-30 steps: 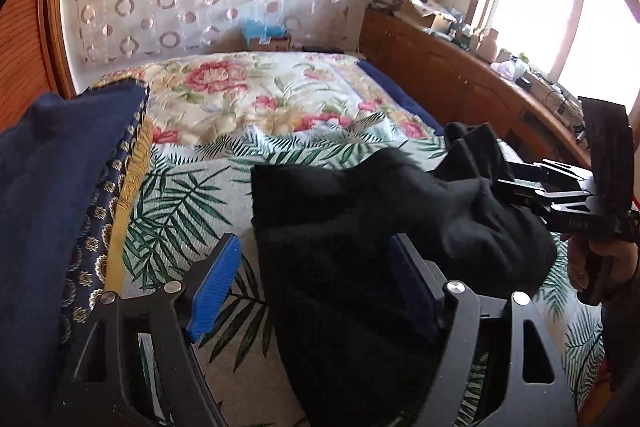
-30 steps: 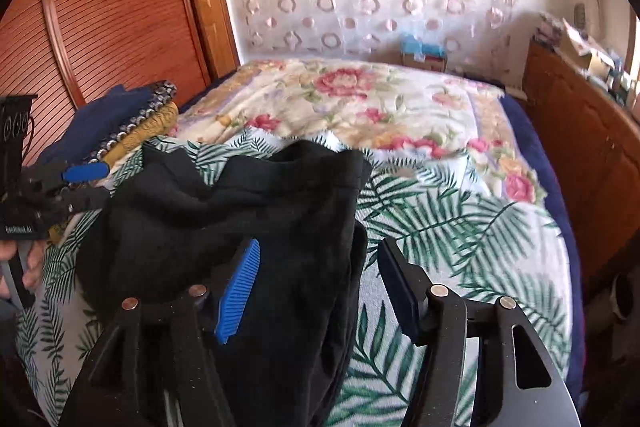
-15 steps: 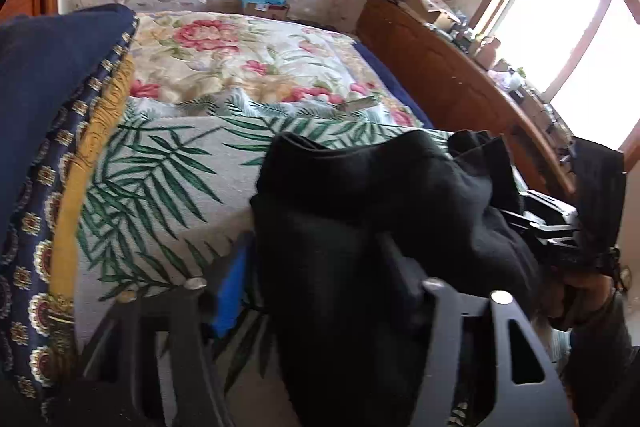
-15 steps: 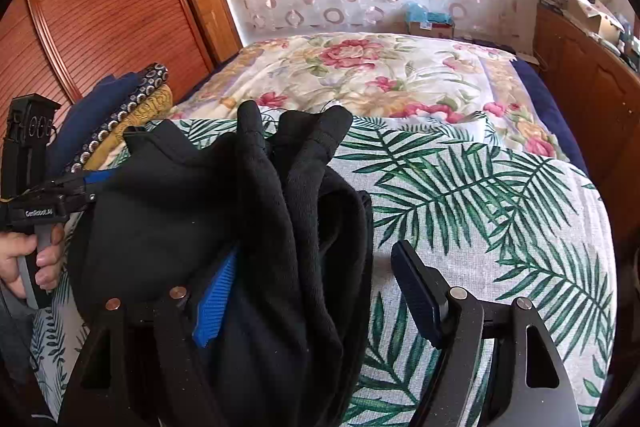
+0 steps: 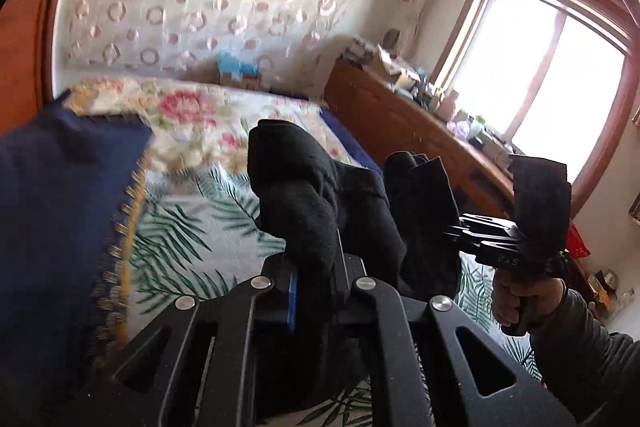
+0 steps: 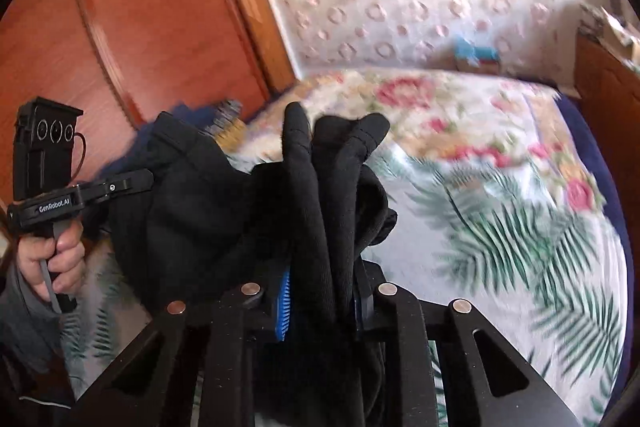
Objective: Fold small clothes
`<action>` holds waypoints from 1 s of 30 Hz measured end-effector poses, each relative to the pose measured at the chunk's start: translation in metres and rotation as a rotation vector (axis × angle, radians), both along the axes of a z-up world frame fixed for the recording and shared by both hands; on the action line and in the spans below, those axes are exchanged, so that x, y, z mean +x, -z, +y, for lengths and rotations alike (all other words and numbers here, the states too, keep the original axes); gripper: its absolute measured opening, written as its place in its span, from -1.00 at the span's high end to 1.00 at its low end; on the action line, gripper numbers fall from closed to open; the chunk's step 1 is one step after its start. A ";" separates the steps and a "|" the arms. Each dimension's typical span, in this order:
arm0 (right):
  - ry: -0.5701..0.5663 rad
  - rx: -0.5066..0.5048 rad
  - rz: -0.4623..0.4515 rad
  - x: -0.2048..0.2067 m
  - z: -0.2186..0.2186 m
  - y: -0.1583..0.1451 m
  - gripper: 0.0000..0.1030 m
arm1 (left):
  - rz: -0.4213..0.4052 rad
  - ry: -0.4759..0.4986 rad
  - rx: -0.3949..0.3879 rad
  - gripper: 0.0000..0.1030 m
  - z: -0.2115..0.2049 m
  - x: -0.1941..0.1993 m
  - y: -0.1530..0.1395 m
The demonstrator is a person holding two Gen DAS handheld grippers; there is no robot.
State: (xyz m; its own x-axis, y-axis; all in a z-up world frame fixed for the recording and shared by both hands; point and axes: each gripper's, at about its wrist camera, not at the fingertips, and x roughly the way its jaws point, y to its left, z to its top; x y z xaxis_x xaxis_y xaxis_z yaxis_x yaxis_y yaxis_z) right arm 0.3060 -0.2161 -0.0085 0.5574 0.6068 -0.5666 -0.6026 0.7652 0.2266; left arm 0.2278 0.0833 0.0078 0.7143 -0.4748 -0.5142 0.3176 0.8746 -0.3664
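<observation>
A black garment (image 5: pixel 304 187) hangs bunched between my two grippers, lifted off the palm-print bedcover (image 5: pixel 188 227). In the left wrist view my left gripper (image 5: pixel 316 287) has its jaws closing on one edge of the cloth, the blue pad (image 5: pixel 292 297) pressing into it. In the same view my right gripper (image 5: pixel 460 227) grips the other end, held by a hand. In the right wrist view my right gripper (image 6: pixel 324 303) is closing on several folds of the black garment (image 6: pixel 320 195). My left gripper (image 6: pixel 136 181) holds its far left side.
A folded navy stack with a gold-patterned edge (image 5: pixel 60 211) lies at the bed's left side. A wooden sideboard (image 5: pixel 400 123) with clutter runs along the right under a bright window (image 5: pixel 540 87). A wooden wardrobe (image 6: pixel 140 27) stands left of the bed. A blue box (image 6: pixel 476 53) sits at the headboard.
Both grippers went from wide open over the flat black garment to closed on it. The cloth has been raised off the bed and gathered, and both views have tilted upward.
</observation>
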 end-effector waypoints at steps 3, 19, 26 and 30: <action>-0.050 0.004 -0.063 -0.007 0.016 -0.026 0.57 | -0.063 -0.049 -0.021 0.77 0.021 -0.023 -0.024; -0.412 -0.157 -0.269 0.042 0.217 -0.133 0.58 | -0.118 -0.427 -0.153 0.77 0.155 -0.100 -0.028; -0.445 -0.282 -0.243 0.092 0.310 -0.110 0.56 | -0.024 -0.541 -0.117 0.77 0.175 -0.093 0.010; -0.276 -0.244 -0.159 0.121 0.329 -0.103 0.23 | 0.030 -0.580 -0.096 0.77 0.181 -0.088 0.024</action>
